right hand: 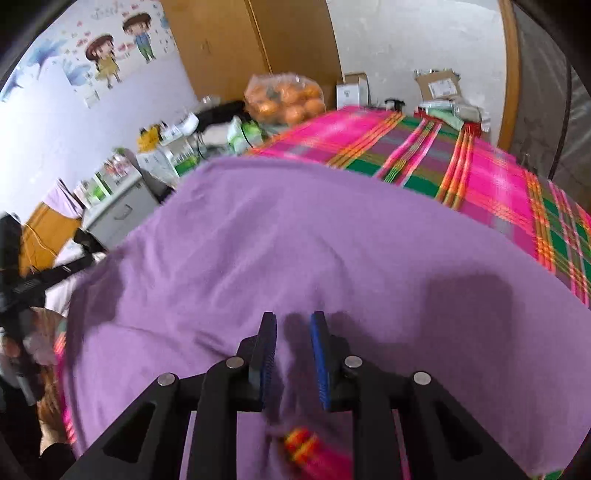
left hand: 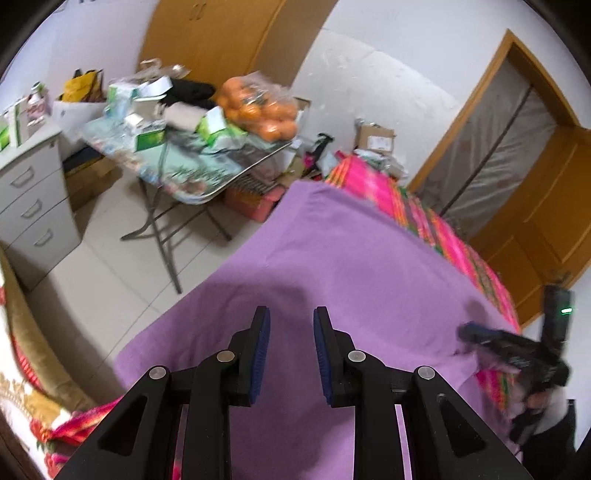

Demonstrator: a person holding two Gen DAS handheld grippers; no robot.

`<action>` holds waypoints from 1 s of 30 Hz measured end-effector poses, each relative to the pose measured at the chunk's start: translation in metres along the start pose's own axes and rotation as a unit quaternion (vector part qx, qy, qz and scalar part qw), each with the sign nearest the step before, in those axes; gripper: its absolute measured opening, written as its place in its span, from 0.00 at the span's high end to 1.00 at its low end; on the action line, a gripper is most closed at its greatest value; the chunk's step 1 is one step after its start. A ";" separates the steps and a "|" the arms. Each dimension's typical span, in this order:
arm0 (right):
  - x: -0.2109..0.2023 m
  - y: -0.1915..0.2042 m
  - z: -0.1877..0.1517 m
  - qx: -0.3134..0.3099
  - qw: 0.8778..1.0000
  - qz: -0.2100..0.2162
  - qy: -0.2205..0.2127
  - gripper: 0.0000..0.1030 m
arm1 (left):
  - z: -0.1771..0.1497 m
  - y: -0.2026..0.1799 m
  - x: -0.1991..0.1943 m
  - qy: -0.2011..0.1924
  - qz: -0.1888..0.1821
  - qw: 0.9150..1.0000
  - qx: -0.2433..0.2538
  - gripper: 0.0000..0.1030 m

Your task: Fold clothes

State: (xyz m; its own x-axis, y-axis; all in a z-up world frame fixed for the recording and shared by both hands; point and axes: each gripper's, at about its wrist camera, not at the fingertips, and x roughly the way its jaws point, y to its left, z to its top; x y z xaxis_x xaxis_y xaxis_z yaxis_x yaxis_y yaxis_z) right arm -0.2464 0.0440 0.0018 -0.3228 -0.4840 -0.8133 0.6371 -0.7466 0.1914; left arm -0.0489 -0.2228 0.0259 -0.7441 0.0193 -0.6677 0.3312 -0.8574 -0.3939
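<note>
Purple soft cloth garment [right hand: 295, 240]: spread flat over the pink-and-green plaid bedcover [right hand: 480, 173], which shows beyond its far and side edges. Beyond the garment: folding surface [left hand: 207, 173] heaped with boxes and a bag of oranges [left hand: 258, 110]; grey drawer cabinet [left hand: 33, 192]. Garment's near edge is cut off. Left gripper [left hand: 291, 332] and right gripper [right hand: 293, 332] above the garment, jaws parted, nothing pinched.

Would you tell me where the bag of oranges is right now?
The bag of oranges sits on the cluttered folding table beyond the purple garment, upper centre in both wrist views, before the wooden wardrobe.
</note>
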 end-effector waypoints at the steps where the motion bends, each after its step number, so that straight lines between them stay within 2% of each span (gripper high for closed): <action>1: 0.002 -0.002 0.001 0.000 1.000 0.000 -0.008 0.83 | 0.002 -0.003 0.003 -0.001 -0.001 1.000 0.004 0.76; 6: -0.016 -0.018 0.005 0.015 1.000 0.004 -0.019 0.83 | 0.006 0.007 0.024 0.028 0.026 0.999 0.005 0.76; 9: -0.021 -0.034 0.001 0.024 1.000 -0.007 -0.017 0.82 | 0.003 0.016 0.030 0.033 0.019 0.999 -0.002 0.76; 10: -0.022 -0.040 -0.002 0.028 0.999 -0.010 -0.018 0.87 | 0.003 0.018 0.029 0.030 0.015 0.999 -0.004 0.76; 14: -0.036 -0.060 -0.015 0.062 0.997 -0.024 -0.029 0.85 | 0.003 0.025 0.019 0.019 0.013 1.000 -0.012 0.76; 18: -0.078 -0.071 -0.039 0.097 0.993 -0.021 -0.065 0.82 | 0.000 0.044 0.002 0.001 0.039 0.999 -0.028 0.76; 24: -0.136 -0.057 -0.083 0.114 0.988 -0.001 -0.100 0.78 | -0.017 0.070 -0.014 0.008 0.054 0.997 -0.048 0.76; 30: -0.156 -0.040 -0.115 0.123 0.987 -0.005 -0.105 0.78 | -0.028 0.059 -0.039 -0.007 0.054 0.998 -0.026 0.76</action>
State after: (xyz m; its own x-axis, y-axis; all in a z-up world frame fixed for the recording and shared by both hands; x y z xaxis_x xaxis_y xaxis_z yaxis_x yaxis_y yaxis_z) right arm -0.1408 0.2023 0.0577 -0.4830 -0.5408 -0.6886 0.4531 -0.8274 0.3320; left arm 0.0157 -0.2600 0.0106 -0.7102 -0.0791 -0.6996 0.4392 -0.8264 -0.3523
